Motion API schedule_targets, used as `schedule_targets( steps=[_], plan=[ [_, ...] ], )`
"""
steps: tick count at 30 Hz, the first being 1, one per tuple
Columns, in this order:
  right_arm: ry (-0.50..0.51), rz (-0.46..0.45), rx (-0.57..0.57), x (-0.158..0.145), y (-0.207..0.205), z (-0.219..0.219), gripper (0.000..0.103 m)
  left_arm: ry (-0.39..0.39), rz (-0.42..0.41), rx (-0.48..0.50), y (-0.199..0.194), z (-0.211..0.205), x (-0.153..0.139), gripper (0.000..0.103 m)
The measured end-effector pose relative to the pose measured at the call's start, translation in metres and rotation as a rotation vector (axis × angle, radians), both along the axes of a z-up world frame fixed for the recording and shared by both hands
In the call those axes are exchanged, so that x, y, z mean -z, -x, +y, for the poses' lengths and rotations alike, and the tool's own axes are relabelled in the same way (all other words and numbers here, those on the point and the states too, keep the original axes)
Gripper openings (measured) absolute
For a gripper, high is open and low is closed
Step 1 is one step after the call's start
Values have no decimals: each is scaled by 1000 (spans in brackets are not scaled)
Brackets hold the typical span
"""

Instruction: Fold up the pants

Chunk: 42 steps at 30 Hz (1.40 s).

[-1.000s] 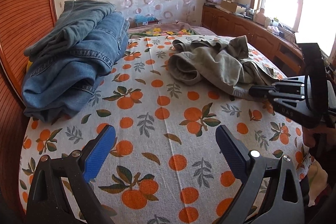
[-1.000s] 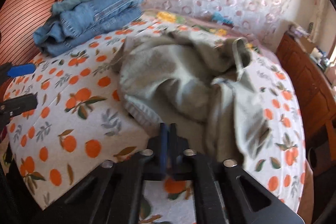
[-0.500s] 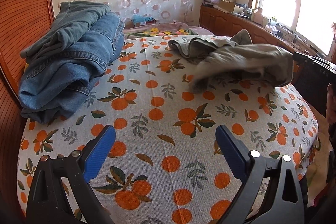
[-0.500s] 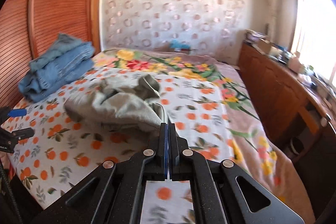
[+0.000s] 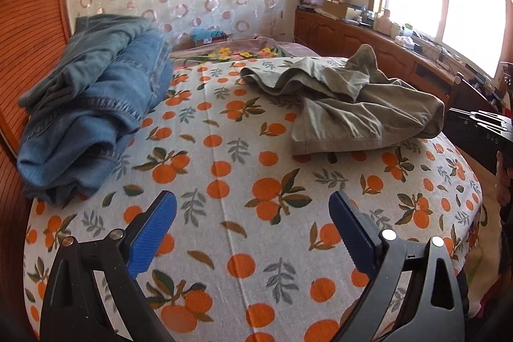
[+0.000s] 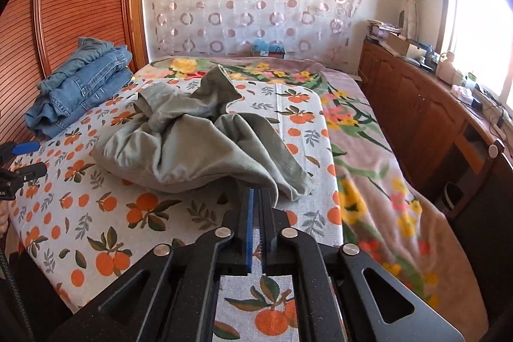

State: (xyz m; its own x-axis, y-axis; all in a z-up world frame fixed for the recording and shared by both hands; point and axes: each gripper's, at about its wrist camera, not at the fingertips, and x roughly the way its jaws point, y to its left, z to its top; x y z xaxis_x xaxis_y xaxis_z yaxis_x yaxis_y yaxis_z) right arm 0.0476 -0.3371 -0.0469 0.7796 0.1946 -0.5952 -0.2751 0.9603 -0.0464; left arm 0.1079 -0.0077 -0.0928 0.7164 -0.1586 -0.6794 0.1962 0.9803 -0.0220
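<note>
Crumpled olive-green pants lie on the bed's orange-print cloth, to the right of centre; they also show in the right wrist view. My right gripper is shut on the near edge of the pants, holding it slightly lifted. In the left wrist view the right gripper shows at the right edge, beside the pants. My left gripper is open and empty above the cloth, well short of the pants; it also shows in the right wrist view at the far left.
A stack of folded blue jeans sits at the left by the wooden headboard; the jeans also show in the right wrist view. A floral blanket covers the bed's right side. A wooden cabinet runs under the window.
The right gripper has pulled the olive pants toward the near right of the bed, lifting and then lowering them. The left gripper has stayed open in place.
</note>
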Motion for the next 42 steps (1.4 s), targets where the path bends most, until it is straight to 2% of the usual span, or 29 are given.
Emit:
schedule_targets(
  steps=[1,3,7,12,16,20,22,23,27,30,42],
  plan=[
    [4,3,4,1,-1,-1,16,-8,4,13,-4,-4,0,89],
    [1,10,11,5,-8,-6,33,-28,20,38,-13,-13,2,84],
    [-13,25,21,10,-13,-13,42,-41,60,96,-31,-30,11,73],
    [-23,61,6,6,-43,-6,42,-113,82,140,-52,-52,23,60],
    [-32,73,-7,9,-53,-1,42,-133,76,141,-67,-59,24,38],
    [-26,88,-12,15,-59,2,42,-111,70,152,-73,-60,19,19],
    [-29,90,-14,16,-59,2,29,-98,53,152,-72,-58,13,12],
    [-34,97,-20,16,-60,1,13,-87,44,154,-72,-58,10,12],
    [-70,97,-26,9,-59,-2,12,-47,-1,160,-63,-57,-12,7],
    [-82,54,-28,-8,-52,-2,10,-32,-43,160,-52,-54,-34,3],
    [-101,-180,-63,-109,3,-9,7,-27,-240,110,-2,-7,-142,3]
  ],
)
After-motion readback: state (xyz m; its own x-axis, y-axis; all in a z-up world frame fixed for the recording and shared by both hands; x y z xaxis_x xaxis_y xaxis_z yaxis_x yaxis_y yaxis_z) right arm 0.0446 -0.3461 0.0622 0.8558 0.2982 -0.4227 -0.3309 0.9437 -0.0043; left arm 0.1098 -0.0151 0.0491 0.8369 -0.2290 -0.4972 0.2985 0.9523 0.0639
